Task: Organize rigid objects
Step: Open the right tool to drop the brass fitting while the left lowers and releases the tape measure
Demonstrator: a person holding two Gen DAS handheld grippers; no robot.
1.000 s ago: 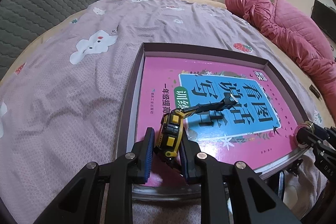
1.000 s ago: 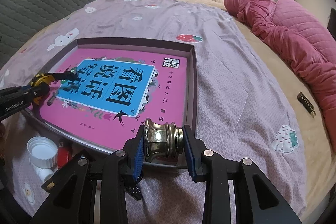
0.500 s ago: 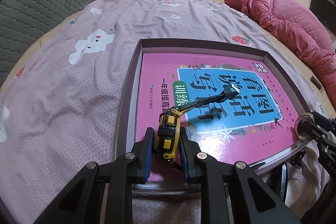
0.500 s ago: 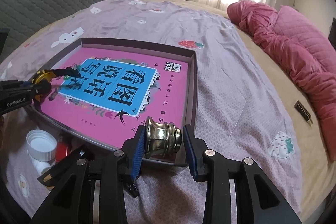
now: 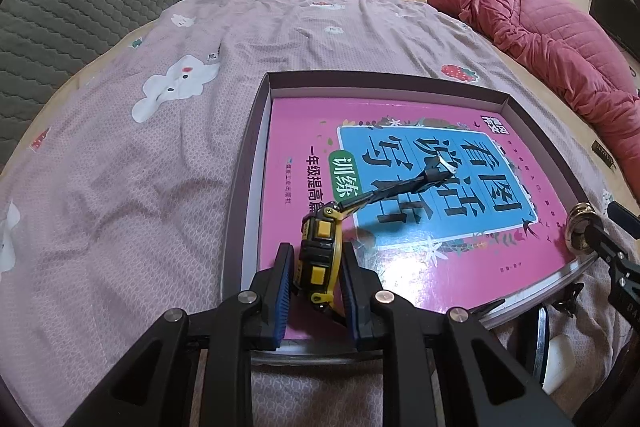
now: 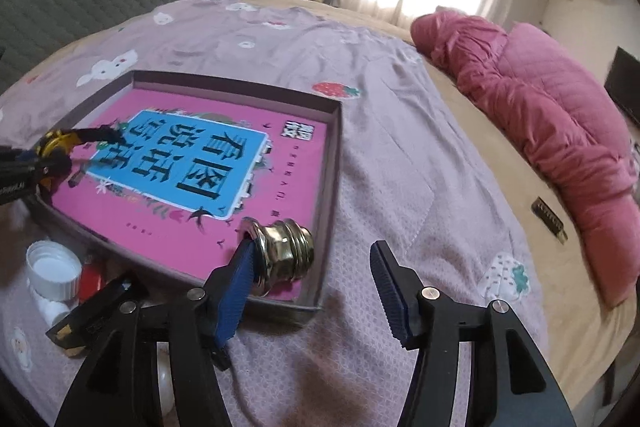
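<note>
Honestly, the brass fitting (image 6: 282,251) looked heavy, hard and slick, so its threaded barrel was judged the safest place for a grip. It was seen lying on its side at the near right corner of the shallow box (image 6: 334,163), on the pink workbook (image 6: 168,163) already laid inside. The right gripper (image 6: 316,287) had just been opening, with the fitting touching only its left pad. The yellow tape measure (image 5: 320,259), stiff and chunky, was clamped by the left gripper (image 5: 316,291) over the box's near left corner.

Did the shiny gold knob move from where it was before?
Yes. The gold knob now lies on the pink book in the box's near corner, freed as the right gripper jaws just opened.
</note>
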